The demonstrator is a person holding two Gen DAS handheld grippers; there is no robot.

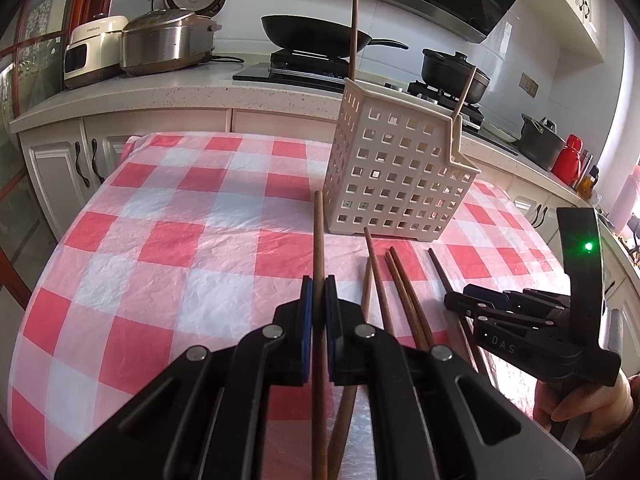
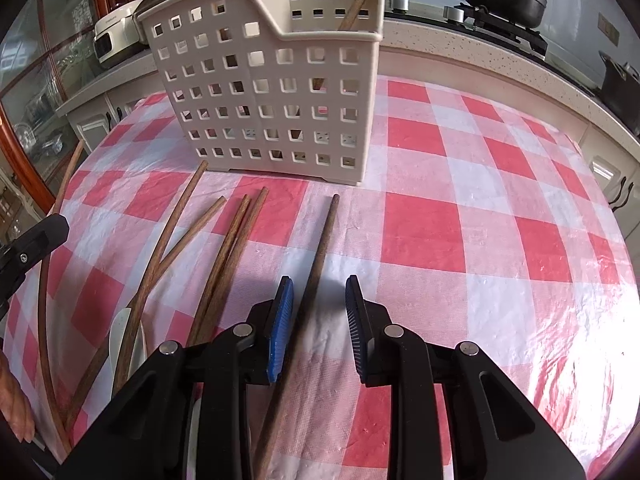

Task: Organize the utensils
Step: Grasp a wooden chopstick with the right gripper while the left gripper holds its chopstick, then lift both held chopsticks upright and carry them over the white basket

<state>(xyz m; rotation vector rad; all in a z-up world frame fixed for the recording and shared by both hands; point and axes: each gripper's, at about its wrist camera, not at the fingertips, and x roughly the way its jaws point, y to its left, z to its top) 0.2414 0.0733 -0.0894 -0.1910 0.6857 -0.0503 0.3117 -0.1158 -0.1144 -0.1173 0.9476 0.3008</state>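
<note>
Checked red-and-white tablecloth (image 2: 440, 220) carries a white holed basket (image 2: 264, 92) with two chopsticks (image 2: 360, 0) standing inside, and more chopsticks lie loose just in front of it. Left gripper (image 1: 319, 300) is clamped on one chopstick (image 1: 318, 240). Right gripper (image 2: 319, 320) straddles another chopstick (image 2: 320, 252) lying on the cloth, pads parted, not squeezing it.

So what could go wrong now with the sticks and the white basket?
1. The right hand-held gripper has a chopstick between its pads but off-centre, near the left one; closing could roll it aside.
2. The left hand-held gripper pinches its chopstick partway along, so it might pivot when lifted.
3. The basket looks light; a poke against its wall could push or tip it, along with the chopsticks inside.
</note>
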